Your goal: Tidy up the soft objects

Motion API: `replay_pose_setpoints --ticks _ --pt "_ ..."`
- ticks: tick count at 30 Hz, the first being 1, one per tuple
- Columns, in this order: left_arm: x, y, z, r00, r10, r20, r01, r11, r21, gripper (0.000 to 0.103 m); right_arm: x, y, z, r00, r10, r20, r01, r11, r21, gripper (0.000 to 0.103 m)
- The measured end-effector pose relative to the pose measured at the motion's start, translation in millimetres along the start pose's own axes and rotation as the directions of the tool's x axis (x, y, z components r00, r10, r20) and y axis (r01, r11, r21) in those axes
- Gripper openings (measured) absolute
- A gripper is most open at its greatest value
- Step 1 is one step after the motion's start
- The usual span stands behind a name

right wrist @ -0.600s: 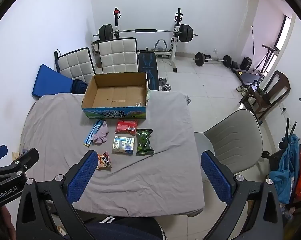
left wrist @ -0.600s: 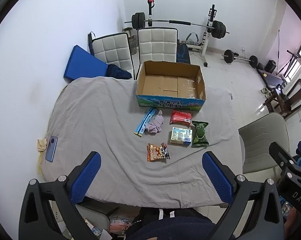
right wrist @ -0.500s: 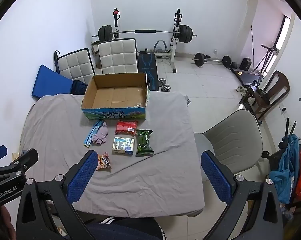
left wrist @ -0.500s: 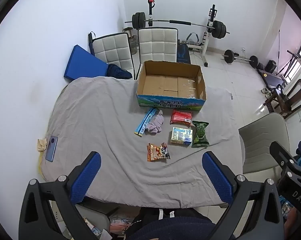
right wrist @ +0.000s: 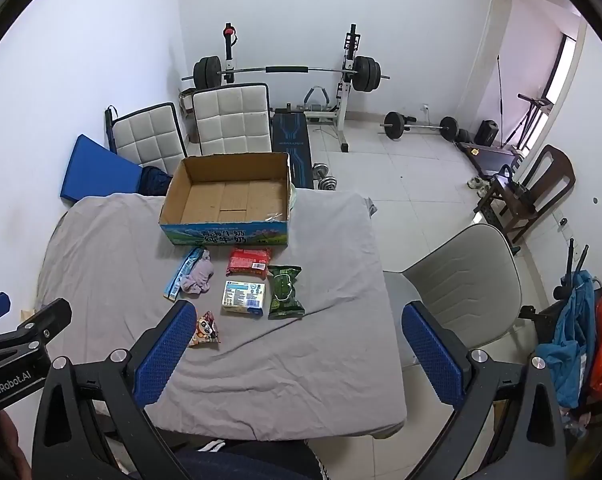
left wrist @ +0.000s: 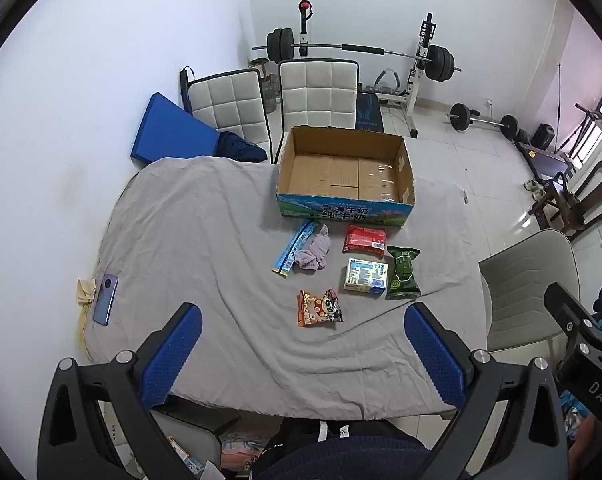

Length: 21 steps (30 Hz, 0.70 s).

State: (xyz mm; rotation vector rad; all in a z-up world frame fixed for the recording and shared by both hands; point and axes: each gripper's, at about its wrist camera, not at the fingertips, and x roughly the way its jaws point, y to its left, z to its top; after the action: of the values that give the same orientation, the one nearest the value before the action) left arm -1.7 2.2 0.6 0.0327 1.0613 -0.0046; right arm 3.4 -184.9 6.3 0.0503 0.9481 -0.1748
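An open, empty cardboard box stands at the far side of a table under a grey cloth. In front of it lie a blue strip packet, a lilac cloth, a red packet, a white-blue pack, a green packet and an orange snack bag. My left gripper and right gripper are both open and empty, held high above the near table edge.
A phone lies at the table's left edge. Two white padded chairs and a blue mat stand behind the table, a beige chair to its right. A barbell rack stands by the back wall.
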Motion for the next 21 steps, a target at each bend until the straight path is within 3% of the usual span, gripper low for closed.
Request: replay_pose_setpoints --ticks 21 --pt "-2 1 2 1.000 0.000 0.000 0.000 1.000 -0.001 0.103 -8 -4 -4 1.000 -0.012 0.027 0.011 1.000 0.008 0.103"
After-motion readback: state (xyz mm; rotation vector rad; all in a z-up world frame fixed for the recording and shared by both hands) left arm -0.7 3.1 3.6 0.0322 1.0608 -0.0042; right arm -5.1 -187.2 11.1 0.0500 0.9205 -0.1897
